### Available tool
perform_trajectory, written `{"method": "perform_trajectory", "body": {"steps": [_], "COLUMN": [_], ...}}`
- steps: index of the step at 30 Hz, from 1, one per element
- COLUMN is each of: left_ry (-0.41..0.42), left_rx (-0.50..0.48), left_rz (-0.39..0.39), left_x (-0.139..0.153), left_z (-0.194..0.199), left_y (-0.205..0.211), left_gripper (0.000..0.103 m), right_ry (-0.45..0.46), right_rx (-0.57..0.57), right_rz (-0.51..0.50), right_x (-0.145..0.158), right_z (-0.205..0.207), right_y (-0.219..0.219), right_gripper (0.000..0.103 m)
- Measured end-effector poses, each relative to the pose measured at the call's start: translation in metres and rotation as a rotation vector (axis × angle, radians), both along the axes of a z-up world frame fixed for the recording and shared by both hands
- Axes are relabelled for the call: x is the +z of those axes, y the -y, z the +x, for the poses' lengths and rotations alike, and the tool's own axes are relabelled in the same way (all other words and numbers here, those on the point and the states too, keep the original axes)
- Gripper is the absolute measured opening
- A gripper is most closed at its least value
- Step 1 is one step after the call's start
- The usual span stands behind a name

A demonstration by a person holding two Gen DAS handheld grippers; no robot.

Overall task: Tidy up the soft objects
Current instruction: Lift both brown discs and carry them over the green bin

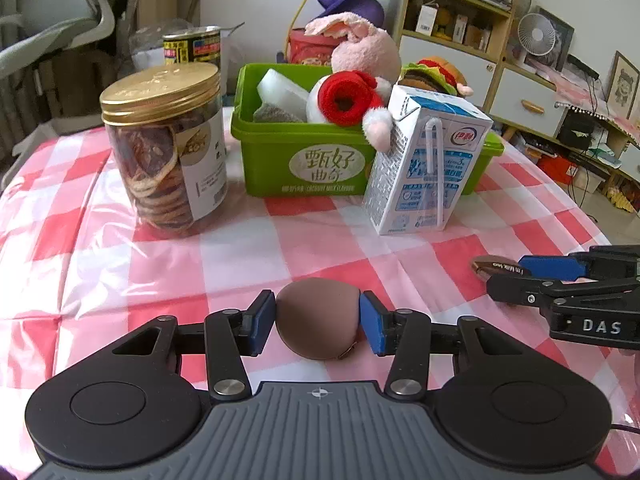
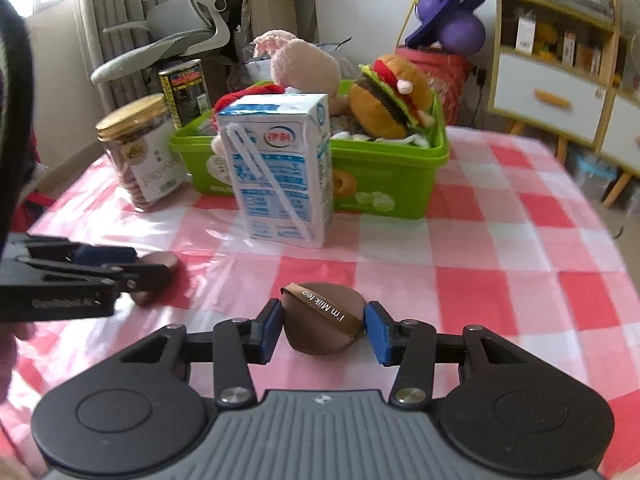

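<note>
My left gripper (image 1: 318, 322) is shut on a plain brown makeup puff (image 1: 316, 318) low over the checked tablecloth. My right gripper (image 2: 324, 326) is shut on a second brown puff (image 2: 320, 322) with an "I'm Milk tea" ribbon. Each gripper shows in the other's view: the right gripper (image 1: 500, 276) at the right edge, the left gripper (image 2: 156, 274) at the left edge. Behind stands a green bin (image 1: 272, 156) holding a pink plush (image 1: 366, 50), a red-and-white plush (image 1: 346, 98), a burger plush (image 2: 390, 98) and white sponges.
A milk carton (image 1: 422, 166) stands right in front of the bin. A gold-lidded jar of dried slices (image 1: 168, 148) stands left of the bin, with a tin (image 1: 192, 46) behind it. An office chair and shelves lie beyond the table.
</note>
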State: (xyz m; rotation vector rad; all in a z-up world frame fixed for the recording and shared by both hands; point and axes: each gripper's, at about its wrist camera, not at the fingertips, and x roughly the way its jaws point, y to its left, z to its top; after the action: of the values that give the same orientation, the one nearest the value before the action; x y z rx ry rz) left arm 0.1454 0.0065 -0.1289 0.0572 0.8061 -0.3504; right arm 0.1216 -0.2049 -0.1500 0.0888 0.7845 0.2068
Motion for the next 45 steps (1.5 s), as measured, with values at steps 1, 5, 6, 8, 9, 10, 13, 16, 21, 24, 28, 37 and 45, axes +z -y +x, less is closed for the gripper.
{"method": "perform_trajectory", "body": {"steps": [1,5,6,8,9,10,13,16,21,24,28,37,45], "left_ry": [-0.006,-0.028,-0.035,-0.052,-0.061,-0.072,-0.095,-0.108,-0.106,-0.104,-0.095,-0.008,0.082], "left_rx": [0.000,0.002,0.002,-0.002,-0.004,-0.006,-0.012,-0.006,-0.001,-0.001,-0.005,-0.012,-0.023], "left_rz": [0.000,-0.011,-0.018,-0.033,-0.042,-0.051,-0.067,-0.097,-0.148,-0.172,-0.190,-0.200,-0.193], "left_x": [0.000,0.004,0.005,0.008,0.009,0.010,0.013,0.016,0.025,0.030,0.035,0.064,0.108], "left_z": [0.000,-0.004,-0.005,-0.006,-0.007,-0.008,-0.011,-0.014,-0.015,-0.016,-0.016,-0.014,0.020], "left_y": [-0.001,-0.004,-0.006,-0.008,-0.009,-0.011,-0.017,-0.023,-0.030,-0.031,-0.030,-0.026,-0.010], "left_gripper": [0.047,0.046,0.046,0.046,0.046,0.046,0.045,0.044,0.043,0.042,0.042,0.042,0.042], "right_ry": [-0.016,-0.067,-0.077,-0.093,-0.101,-0.109,-0.124,-0.119,-0.099,-0.097,-0.092,-0.056,0.010], "right_rx": [0.002,-0.004,-0.008,-0.016,-0.020,-0.025,-0.044,-0.064,-0.080,-0.085,-0.084,-0.148,-0.251], "right_rz": [0.030,0.122,0.145,0.192,0.213,0.235,0.302,0.347,0.404,0.438,0.460,0.518,0.571], "right_x": [0.001,0.004,0.005,0.006,0.007,0.008,0.011,0.018,0.028,0.030,0.033,0.047,0.063], "right_z": [0.000,0.001,0.002,0.002,0.002,0.002,-0.002,-0.006,-0.007,-0.006,-0.005,-0.004,0.025], "right_y": [0.001,0.004,0.004,0.007,0.009,0.011,0.018,0.024,0.030,0.032,0.034,0.055,0.082], "right_gripper": [0.033,0.033,0.033,0.033,0.033,0.033,0.033,0.033,0.033,0.033,0.033,0.033,0.033]}}
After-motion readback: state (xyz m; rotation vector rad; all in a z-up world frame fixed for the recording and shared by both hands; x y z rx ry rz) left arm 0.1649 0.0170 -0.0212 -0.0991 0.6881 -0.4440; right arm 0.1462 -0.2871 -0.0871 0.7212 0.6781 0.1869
